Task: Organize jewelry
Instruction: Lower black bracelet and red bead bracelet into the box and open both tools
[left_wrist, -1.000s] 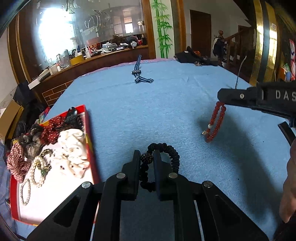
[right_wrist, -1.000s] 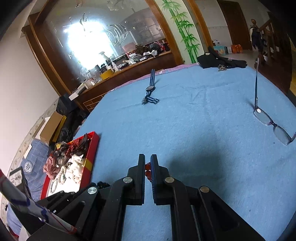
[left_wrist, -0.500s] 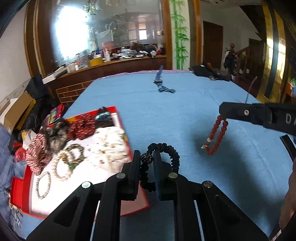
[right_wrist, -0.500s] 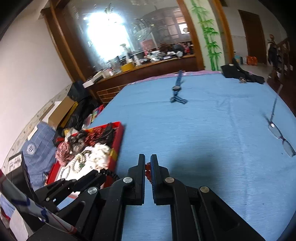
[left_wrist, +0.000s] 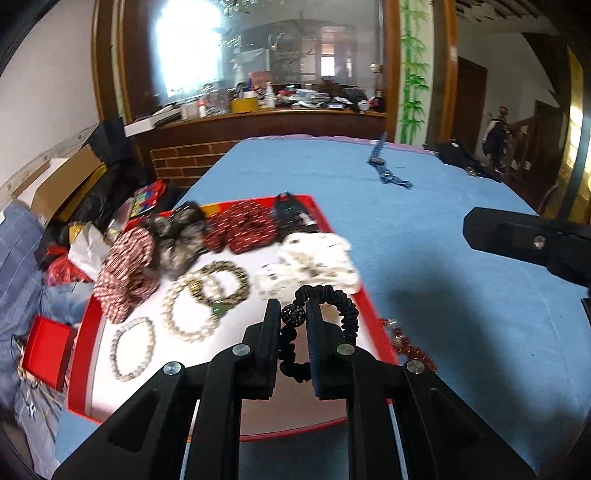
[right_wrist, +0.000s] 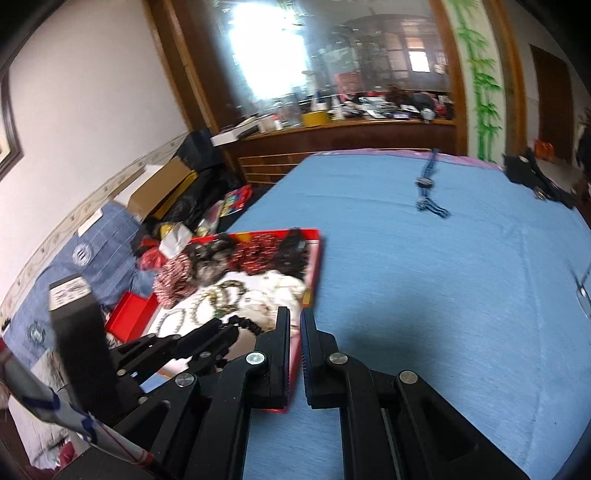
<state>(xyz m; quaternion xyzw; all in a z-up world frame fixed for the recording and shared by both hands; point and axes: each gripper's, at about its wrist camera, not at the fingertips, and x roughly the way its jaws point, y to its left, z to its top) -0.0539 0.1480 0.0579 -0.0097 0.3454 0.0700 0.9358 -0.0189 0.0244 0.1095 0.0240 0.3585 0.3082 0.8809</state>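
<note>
Now, left wrist view first: the left gripper (left_wrist: 293, 308) is clenched on the black band (left_wrist: 341, 301), bead pinched between the pads, same grip as a second ago. What's new is underneath. The red tray (left_wrist: 325, 218), which sat out at the left edge a second back, now fills the middle and lower left of the frame, and the band hangs right over its white floor, just below the white scrunchie (left_wrist: 314, 258). So the carry looks about finished on this side, and a release here should land the band with the pearls and scrunchies. The right gripper (left_wrist: 532, 240) pokes in at the right edge. The red beads (left_wrist: 410, 349) that dangled from its tip a moment ago now show low right, just beside the tray's near corner; hanging or lying on the blue cloth (left_wrist: 461, 177), I can't tell

Over to the right wrist view: fingers shut tight, parked over the tray's right rim at lower centre. The red beads seen between them earlier I can't make out now. The tray has swung from far left to centre left, so this hand is closing in too, though it still looks short of the white floor
</note>
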